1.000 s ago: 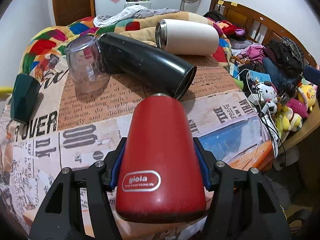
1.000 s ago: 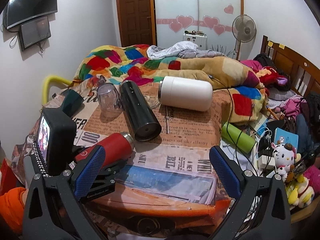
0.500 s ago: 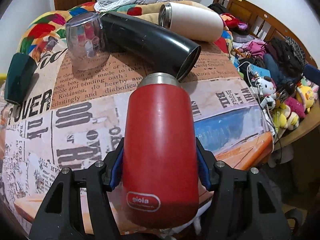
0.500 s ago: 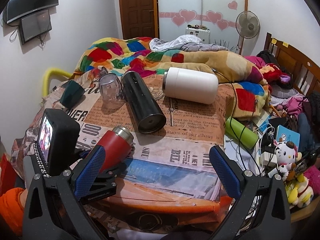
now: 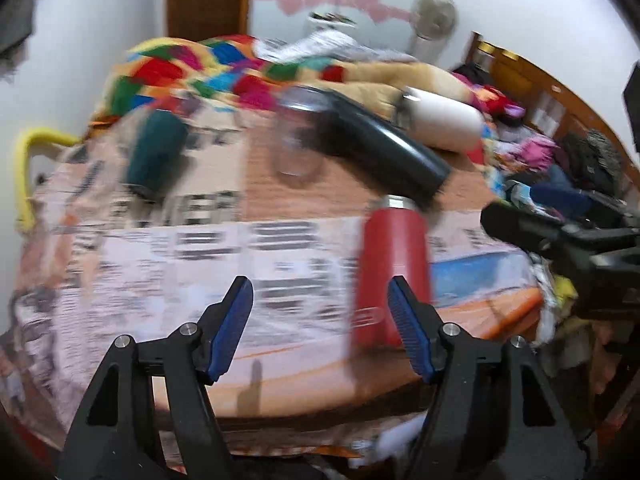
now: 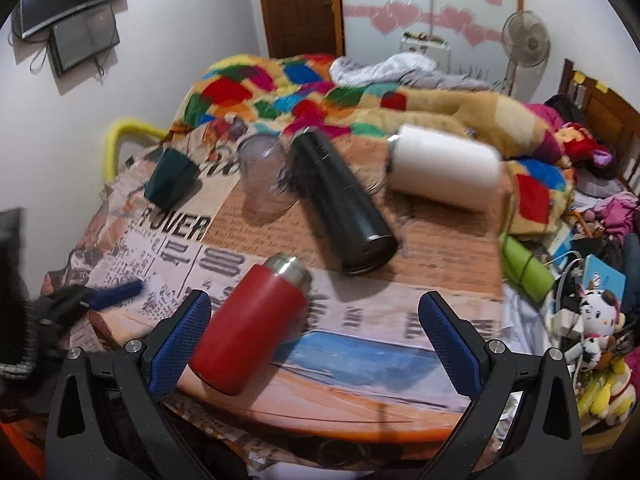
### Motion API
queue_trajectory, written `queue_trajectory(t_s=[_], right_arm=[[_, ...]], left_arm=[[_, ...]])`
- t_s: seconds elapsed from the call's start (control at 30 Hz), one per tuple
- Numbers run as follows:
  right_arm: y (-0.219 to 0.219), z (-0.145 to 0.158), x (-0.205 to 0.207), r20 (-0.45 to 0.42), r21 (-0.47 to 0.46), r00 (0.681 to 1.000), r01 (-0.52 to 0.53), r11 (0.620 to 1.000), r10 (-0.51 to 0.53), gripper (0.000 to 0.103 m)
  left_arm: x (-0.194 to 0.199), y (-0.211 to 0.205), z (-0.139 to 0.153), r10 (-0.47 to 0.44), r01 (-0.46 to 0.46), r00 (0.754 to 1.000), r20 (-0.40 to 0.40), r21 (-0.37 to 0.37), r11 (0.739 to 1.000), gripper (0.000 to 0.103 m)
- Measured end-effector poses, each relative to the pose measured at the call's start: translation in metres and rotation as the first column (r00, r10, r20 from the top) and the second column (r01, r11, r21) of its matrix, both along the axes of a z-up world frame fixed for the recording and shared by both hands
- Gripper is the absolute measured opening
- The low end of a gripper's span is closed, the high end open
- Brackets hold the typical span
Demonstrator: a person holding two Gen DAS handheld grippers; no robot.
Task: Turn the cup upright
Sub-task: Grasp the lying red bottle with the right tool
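Red cup (image 6: 250, 328) stands on its base near the table's (image 6: 360, 392) front edge, steel mouth up, leaning a bit toward the black flask (image 6: 340, 200). Matte red, silver rim. Left gripper (image 5: 320, 326) is spread wide, gripping nothing, cup just off its right finger. Right gripper (image 6: 316, 342) gapes too, level, cup between its fingers.

Red cup (image 6: 252, 330), steel-rimmed; black flask (image 6: 340, 200); white flask (image 6: 444, 168); dark green cup (image 6: 170, 180) — on newsprint-patterned cloth (image 6: 180, 248). Multicoloured patchwork blanket (image 6: 248, 92) behind.
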State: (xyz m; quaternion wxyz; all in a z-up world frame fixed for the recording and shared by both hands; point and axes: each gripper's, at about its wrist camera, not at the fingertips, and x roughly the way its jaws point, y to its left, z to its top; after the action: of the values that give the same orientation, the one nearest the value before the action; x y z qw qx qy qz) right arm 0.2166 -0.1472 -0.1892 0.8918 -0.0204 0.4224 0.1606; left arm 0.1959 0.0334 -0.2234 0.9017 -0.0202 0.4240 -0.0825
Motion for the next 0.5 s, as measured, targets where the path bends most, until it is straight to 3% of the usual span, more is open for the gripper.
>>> queue_trajectory(t_s=[0.13,0.2,0.4,0.5], right_arm=[[0.023,-0.024,0.014,-0.096,0.011,0.995,-0.028,1.0,0.029,0.098],[0.032,-0.036,0.021,-0.145,0.019,0.989,-0.036,0.999,0.039,0.09],[0.045,-0.055,0.034,-0.249,0.068,0.968,-0.01,0.998,0.026,0.09],[0.051,-0.063,0.041,-0.294,0.079,0.956,0.003,0.997,0.021,0.084]], left_arm=[[-0.01,0.028,0.004,0.083,-0.085,0.996,0.034,0.078,0.993,0.069],[-0.013,0.041,0.004,0.107,-0.11,0.993,0.041,0.08,0.991,0.069],[-0.019,0.058,0.003,0.138,-0.142,0.989,0.056,0.062,0.988,0.069],[-0.02,0.058,0.002,0.139,-0.142,0.989,0.055,0.052,0.989,0.069]])
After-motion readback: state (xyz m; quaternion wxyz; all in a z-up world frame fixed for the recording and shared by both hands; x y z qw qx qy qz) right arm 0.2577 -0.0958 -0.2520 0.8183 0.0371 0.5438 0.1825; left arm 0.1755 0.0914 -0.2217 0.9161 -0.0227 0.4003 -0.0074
